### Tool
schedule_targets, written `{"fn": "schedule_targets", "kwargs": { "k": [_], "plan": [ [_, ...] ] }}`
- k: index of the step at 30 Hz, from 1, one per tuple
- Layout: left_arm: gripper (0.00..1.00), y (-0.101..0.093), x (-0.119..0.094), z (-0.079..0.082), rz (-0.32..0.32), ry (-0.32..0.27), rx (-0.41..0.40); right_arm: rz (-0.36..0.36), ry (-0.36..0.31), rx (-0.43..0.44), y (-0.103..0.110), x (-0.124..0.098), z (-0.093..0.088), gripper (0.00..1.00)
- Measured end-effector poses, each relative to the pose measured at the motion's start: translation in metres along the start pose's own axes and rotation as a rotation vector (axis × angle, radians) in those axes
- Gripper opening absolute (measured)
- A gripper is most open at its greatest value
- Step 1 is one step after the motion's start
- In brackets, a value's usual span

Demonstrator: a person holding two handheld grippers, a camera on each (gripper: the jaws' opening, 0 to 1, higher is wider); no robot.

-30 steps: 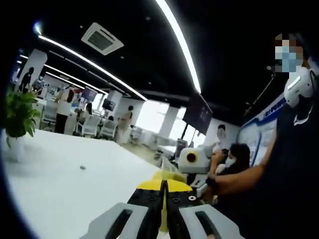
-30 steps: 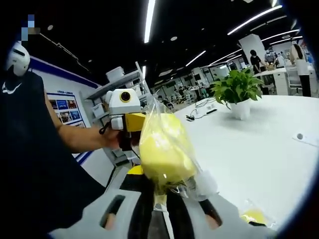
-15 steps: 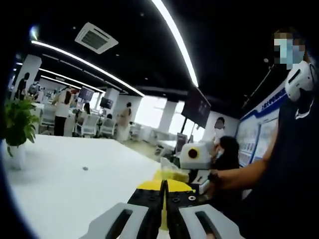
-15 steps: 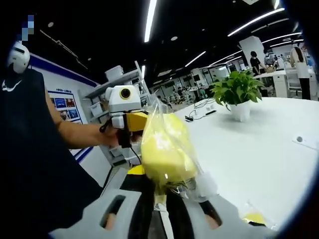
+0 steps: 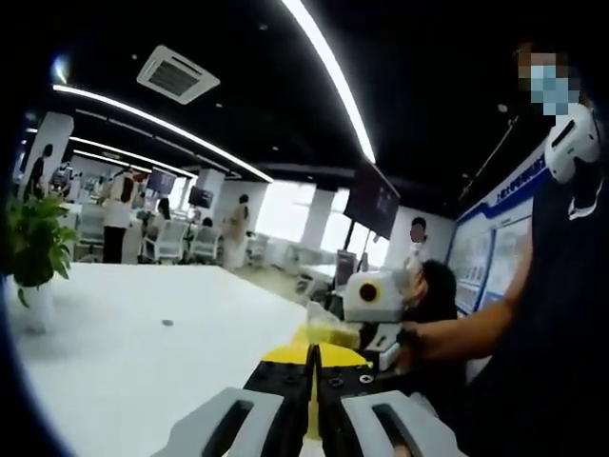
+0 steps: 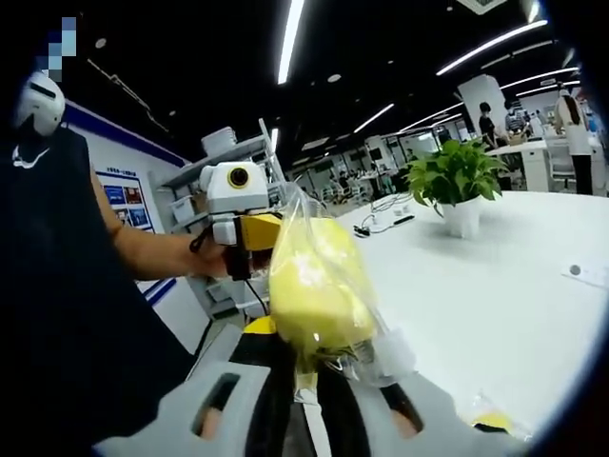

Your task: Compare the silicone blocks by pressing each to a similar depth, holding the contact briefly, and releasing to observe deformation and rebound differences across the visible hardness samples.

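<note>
Along the bottom of the left gripper view, my left gripper (image 5: 311, 381) had its jaws drawn together until only a thin seam showed between them, and I judged it pinched on an edge of the plastic bag (image 5: 326, 330) that ran forward toward the right gripper (image 5: 373, 314), though the held edge itself was too thin to make out. Beyond it lay the white surface (image 5: 143, 362), with a potted plant (image 5: 36, 249) at its far left and a small dark dot well apart from everything. Over in the right gripper view, my right gripper (image 6: 306, 381) was clamped on the gathered neck of that bag, and the yellow silicone block (image 6: 314, 290) stood up inside the plastic just above the jaws, held in the air and clear of the surface. The left gripper came in from the left, touching or just beside the bag's upper edge; I could not tell which. A second bagged yellow sample (image 6: 490, 419) lay on the surface at the lower right. To my mind the block first had to come out of the bag and rest flat on the surface. Pressing it while it dangled would have let it swing away, and the film would have hidden the dent and the rebound. I would have kept the neck pinched low and pulled the bag's edges apart gently.
</note>
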State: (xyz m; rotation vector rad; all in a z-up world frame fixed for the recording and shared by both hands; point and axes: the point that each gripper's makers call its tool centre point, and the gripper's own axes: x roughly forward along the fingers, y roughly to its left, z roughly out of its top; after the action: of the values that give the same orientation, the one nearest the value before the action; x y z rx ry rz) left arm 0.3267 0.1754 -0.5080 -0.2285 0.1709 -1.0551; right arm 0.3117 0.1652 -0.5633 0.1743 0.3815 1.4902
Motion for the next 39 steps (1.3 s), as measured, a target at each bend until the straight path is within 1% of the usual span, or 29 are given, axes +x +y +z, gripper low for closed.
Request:
{"fn": "schedule_targets", "kwargs": {
  "k": [1,4,7,9,12,14,16,17,20,22,23,24,25,28,30,33,37,39],
  "plan": [
    [0.00,0.000,0.000,0.000,0.004,0.002,0.011,0.003,0.003,0.001,0.001,0.000,0.000,0.03],
    [0.00,0.000,-0.001,0.004,0.008,-0.009,-0.010,0.005,0.001,-0.003,0.002,-0.001,0.004,0.03],
    [0.00,-0.003,0.001,0.007,0.007,-0.023,0.011,0.012,-0.001,-0.002,0.003,-0.003,0.006,0.02],
    [0.00,-0.005,0.001,0.008,0.002,-0.036,0.002,0.019,-0.003,0.002,0.005,-0.006,0.008,0.02],
    [0.00,-0.007,0.003,0.007,0.016,-0.035,-0.016,0.025,0.014,-0.003,0.006,-0.008,0.006,0.02],
    [0.00,-0.009,0.005,0.007,0.015,-0.045,-0.036,0.031,0.015,0.000,0.006,-0.012,0.006,0.02],
    [0.00,-0.011,0.006,0.007,0.015,-0.051,-0.037,0.034,0.016,0.001,0.006,-0.013,0.007,0.02],
    [0.00,-0.011,0.007,0.007,0.019,-0.051,-0.036,0.033,0.025,0.032,0.007,-0.014,0.006,0.03],
    [0.00,-0.012,0.008,0.006,0.024,-0.054,-0.052,0.036,0.024,0.016,0.008,-0.015,0.005,0.04],
    [0.00,-0.014,0.011,0.004,0.027,-0.056,-0.050,0.042,0.033,0.019,0.010,-0.018,0.004,0.04],
    [0.00,-0.015,0.011,0.004,0.032,-0.057,-0.035,0.045,0.035,0.017,0.010,-0.019,0.003,0.04],
    [0.02,-0.013,0.012,0.004,0.043,-0.059,0.001,0.052,0.036,0.024,0.010,-0.020,0.003,0.04],
    [0.04,-0.013,0.012,0.005,0.056,-0.066,0.015,0.060,0.034,0.033,0.010,-0.021,0.003,0.04],
    [0.01,-0.019,0.014,0.006,0.030,-0.069,-0.002,0.069,0.026,0.018,0.011,-0.024,0.004,0.04],
    [0.00,-0.018,0.015,0.007,0.029,-0.070,-0.005,0.068,0.023,0.011,0.010,-0.023,0.005,0.04],
    [0.00,-0.016,0.014,0.010,0.025,-0.078,-0.017,0.061,0.009,0.032,0.009,-0.022,0.007,0.04],
    [0.00,-0.015,0.014,0.011,0.014,-0.079,-0.030,0.056,0.005,0.029,0.008,-0.021,0.009,0.04],
    [0.00,-0.011,0.015,0.008,0.031,-0.070,-0.030,0.048,0.013,0.021,0.006,-0.020,0.007,0.04]
  ]
}}
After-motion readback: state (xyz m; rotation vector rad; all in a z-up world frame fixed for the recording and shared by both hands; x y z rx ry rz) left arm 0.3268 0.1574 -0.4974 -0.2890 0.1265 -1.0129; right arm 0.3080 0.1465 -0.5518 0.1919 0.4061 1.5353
